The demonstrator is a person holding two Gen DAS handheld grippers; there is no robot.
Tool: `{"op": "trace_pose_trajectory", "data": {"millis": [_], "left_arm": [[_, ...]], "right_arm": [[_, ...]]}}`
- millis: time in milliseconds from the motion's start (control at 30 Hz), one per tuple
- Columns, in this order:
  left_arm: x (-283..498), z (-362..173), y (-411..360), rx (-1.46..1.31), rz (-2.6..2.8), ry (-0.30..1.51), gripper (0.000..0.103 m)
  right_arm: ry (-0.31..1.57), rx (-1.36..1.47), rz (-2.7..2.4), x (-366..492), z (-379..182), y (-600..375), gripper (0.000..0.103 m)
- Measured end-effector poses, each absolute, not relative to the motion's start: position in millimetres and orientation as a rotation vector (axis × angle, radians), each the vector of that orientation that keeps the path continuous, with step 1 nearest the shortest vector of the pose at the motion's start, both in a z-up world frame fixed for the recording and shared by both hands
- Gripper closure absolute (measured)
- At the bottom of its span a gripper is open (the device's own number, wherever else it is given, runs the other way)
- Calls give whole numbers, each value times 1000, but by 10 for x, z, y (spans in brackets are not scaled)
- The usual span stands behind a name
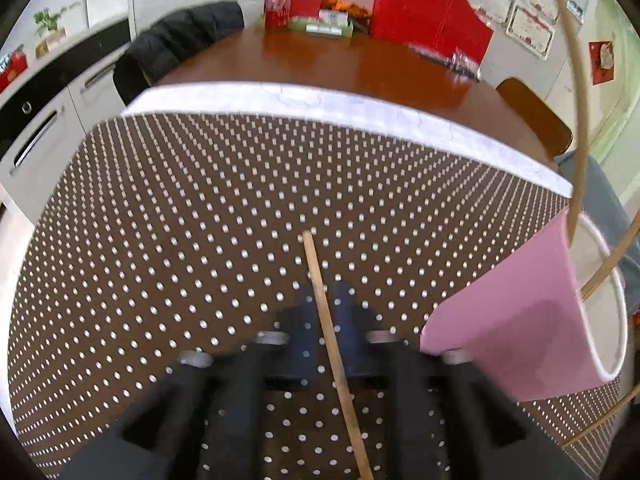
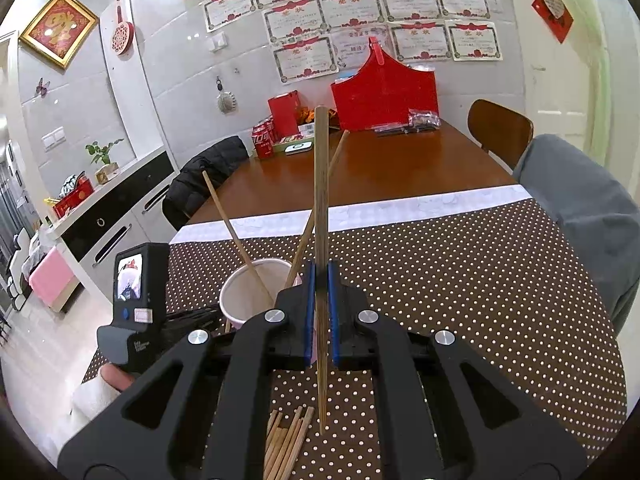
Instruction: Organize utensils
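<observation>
On the left of the right wrist view, a hand [image 2: 116, 376] holds the left gripper's handle beside a pink-and-white paper cup [image 2: 256, 292] that stands on a brown tablecloth with white dots [image 2: 480, 280]. Two wooden chopsticks [image 2: 236, 232] lean in the cup, their tips spreading apart above the rim. In the centre, the right gripper [image 2: 321, 276] has its blue-padded jaws closed tight on a single darker chopstick [image 2: 321, 184], held nearly upright with its lower end just above the cloth. Below it, at the bottom edge, a bundle of loose chopsticks [image 2: 286, 444] lies on the cloth.

In the left wrist view, the left gripper [image 1: 324, 300] points steeply down at the dotted cloth. Its jaws stand partly open, with one light wooden chopstick [image 1: 320, 280] running lengthwise between them; the frame is blurred, and whether the pads press on it cannot be told. To the right, the pink cup sits close by, with chopsticks rising from it. Red boxes [image 1: 432, 20] stand at the far end of the wooden table [image 1: 340, 60].
</observation>
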State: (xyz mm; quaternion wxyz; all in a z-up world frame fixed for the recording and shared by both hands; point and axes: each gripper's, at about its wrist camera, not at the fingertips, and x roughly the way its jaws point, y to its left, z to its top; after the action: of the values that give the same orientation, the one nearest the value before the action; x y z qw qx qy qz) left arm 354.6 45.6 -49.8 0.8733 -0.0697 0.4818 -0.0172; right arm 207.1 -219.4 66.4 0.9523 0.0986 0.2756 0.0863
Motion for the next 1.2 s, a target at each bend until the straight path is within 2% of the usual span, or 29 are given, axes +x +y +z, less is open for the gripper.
{"op": "trace_pose_trajectory", "data": {"millis": [33,200,233,267,333,500,633,867,1067,1200], "left_arm": [[3563,-525,442,-131,-15,1013,55],[3609,-659,355,-17,85,980,55],[3612,-665,333,-12,89,971,60],[3611,-665,326,-17,95,957,94],[3616,-673,371,-57,115,957,97],[3549,-649,480,-117,105,960,97],[3337,-461,491,-103,97,881,97],[2891,208,393,-99,48,620,97],[2508,835,372,-203,-55,352,97],[2483,1115,213,-229,-93,230,97]], "right_arm": [[564,200,174,2078,659,-2192,96],[569,199,176,2092,642,-2190,96],[571,199,176,2092,635,-2191,96],[572,200,176,2092,630,-2192,96],[575,197,176,2093,619,-2194,96],[563,194,159,2088,630,-2220,97],[552,179,162,2088,682,-2188,97],[493,164,164,2051,870,-2141,97],[432,172,172,2042,1101,-2109,97],[370,179,180,2019,1307,-2078,97]]}}
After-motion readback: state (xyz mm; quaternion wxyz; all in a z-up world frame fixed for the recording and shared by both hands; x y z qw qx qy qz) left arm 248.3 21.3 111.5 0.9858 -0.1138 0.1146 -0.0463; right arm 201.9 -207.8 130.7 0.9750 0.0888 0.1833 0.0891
